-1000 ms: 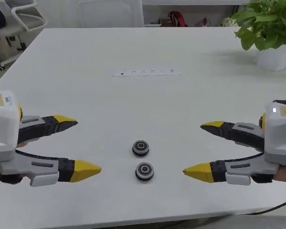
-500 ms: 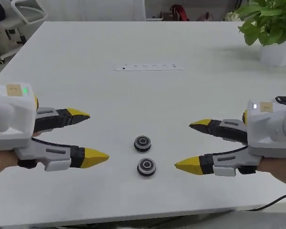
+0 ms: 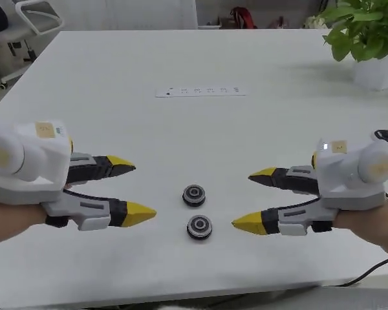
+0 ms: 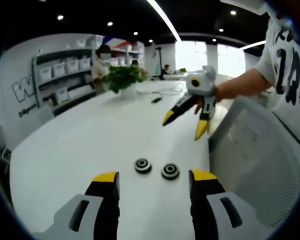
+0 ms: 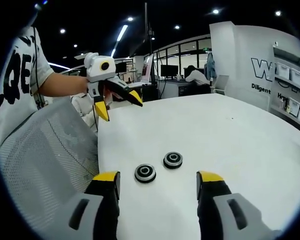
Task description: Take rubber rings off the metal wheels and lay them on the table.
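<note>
Two small metal wheels with black rubber rings lie flat on the white table. The far wheel (image 3: 194, 195) (image 4: 142, 165) (image 5: 173, 160) and the near wheel (image 3: 199, 227) (image 4: 170, 171) (image 5: 145, 173) sit close together, apart from each other. My left gripper (image 3: 140, 188) (image 4: 154, 176) hovers open to their left, its yellow tips pointing at them. My right gripper (image 3: 250, 199) (image 5: 159, 176) hovers open to their right, facing the left one. Nothing is between either pair of jaws. Each gripper also appears across the table as the other gripper (image 4: 186, 122) (image 5: 119, 104) in the gripper views.
A white power strip (image 3: 201, 92) lies at mid-table beyond the wheels. A potted green plant (image 3: 368, 39) stands at the far right corner. A black cable (image 3: 375, 271) runs off the near right edge. An office chair (image 3: 26, 26) stands beyond the far left corner.
Both grippers have moved inward toward the two wheels, narrowing the gap between them. The head camera has tilted slightly. The wheels have not moved.
</note>
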A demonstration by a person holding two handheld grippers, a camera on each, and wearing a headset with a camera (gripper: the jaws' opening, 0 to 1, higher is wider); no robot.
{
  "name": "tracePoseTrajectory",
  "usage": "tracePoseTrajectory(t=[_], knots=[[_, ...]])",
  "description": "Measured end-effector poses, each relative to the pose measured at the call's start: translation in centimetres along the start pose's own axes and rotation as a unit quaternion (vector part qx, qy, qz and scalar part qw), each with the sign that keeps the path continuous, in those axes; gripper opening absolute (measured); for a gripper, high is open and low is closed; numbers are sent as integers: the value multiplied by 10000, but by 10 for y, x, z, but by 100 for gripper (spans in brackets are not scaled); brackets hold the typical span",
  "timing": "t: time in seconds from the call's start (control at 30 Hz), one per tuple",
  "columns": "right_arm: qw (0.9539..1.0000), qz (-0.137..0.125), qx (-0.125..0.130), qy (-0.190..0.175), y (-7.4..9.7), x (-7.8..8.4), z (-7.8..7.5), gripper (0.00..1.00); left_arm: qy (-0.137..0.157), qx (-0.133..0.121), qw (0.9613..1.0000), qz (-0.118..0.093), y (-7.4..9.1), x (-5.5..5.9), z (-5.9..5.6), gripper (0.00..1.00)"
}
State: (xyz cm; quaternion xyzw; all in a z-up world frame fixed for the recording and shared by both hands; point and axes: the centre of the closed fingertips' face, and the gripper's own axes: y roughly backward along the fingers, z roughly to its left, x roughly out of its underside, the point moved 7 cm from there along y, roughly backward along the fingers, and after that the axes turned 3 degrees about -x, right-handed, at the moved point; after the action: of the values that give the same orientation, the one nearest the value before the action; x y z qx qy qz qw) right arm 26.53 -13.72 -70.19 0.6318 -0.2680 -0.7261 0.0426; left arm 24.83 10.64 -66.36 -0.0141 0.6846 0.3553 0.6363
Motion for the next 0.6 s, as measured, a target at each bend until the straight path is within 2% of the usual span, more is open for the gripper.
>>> tracePoseTrajectory(t=[0.13,0.3,0.6], knots=[[9999,78,-65,18,-4,2,1,57,12,49,10000,40,-6,3,-1,54],[9997,178,-150,44,-11,5,1,55,23,167,9998,132,-14,6,-3,45],[9985,414,-342,135,-24,10,3,52,67,344,9991,255,-27,10,-4,40]])
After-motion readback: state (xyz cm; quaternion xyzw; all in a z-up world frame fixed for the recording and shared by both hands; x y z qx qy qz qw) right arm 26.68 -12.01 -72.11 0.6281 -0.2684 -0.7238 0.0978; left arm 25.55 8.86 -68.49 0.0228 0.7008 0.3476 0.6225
